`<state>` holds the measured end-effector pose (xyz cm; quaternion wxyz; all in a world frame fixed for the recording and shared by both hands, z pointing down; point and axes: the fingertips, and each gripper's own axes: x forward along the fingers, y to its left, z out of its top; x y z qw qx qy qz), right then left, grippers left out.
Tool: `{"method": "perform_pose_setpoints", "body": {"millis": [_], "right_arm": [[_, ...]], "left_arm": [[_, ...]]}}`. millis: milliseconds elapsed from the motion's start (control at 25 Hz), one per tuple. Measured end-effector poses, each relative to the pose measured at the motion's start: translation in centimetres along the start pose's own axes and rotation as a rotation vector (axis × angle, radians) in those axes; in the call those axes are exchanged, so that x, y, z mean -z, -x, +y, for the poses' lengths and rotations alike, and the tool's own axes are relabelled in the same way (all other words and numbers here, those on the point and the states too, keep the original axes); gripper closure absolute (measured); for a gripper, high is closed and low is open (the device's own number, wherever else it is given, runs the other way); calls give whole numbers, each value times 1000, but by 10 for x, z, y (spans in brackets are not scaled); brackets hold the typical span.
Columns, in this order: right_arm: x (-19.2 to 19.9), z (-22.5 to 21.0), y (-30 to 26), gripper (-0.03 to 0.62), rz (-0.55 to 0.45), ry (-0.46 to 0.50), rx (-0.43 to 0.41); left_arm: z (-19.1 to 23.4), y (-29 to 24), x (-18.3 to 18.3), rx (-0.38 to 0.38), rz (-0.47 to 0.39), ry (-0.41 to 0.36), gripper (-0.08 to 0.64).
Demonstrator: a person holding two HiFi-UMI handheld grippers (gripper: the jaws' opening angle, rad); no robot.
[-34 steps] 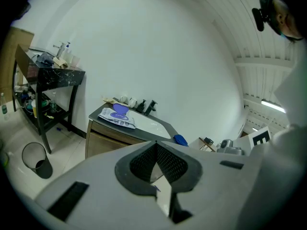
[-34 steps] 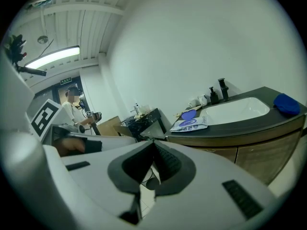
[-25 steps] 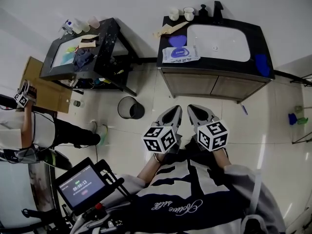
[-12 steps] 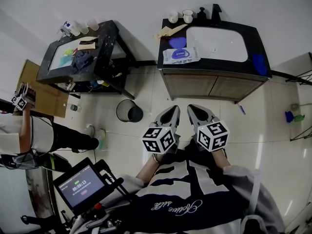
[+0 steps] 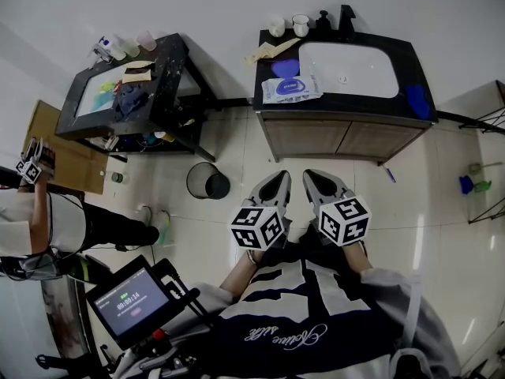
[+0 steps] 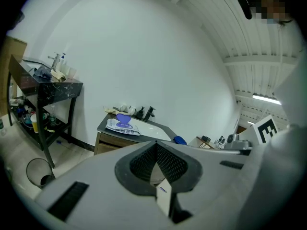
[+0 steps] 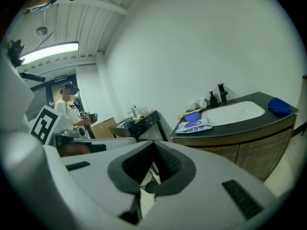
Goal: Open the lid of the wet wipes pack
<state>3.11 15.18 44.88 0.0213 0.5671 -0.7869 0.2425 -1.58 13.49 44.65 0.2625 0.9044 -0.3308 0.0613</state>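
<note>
Across a tiled floor from the vanity worktop (image 5: 359, 106), the wet wipes pack (image 5: 292, 90) lies flat just left of the sink (image 5: 347, 69). A purple flap (image 5: 287, 67) sits at its far end — possibly the lid thrown back, though distance leaves that unsettled. The left claw (image 6: 156, 143) and right claw (image 7: 154, 143) are both pressed closed on nothing, held at the person's chest, well apart from the pack. That fits an approach or a finished job: if the lid is down, one claw must pin the soft pack while the other catches the flap's edge. Two cups (image 5: 288, 25) and a waste bin (image 5: 209, 181) show no readable contents.
</note>
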Motion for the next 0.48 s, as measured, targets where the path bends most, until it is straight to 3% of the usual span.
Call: {"method": "perform_pose_setpoints", "body": {"millis": [320, 480], "right_arm": [[0, 3, -8, 592, 8, 10, -16], [1, 6, -14, 592, 6, 15, -24]], "left_arm": [[8, 3, -11, -53, -45, -102, 561], [11, 5, -15, -55, -74, -118, 561]]}}
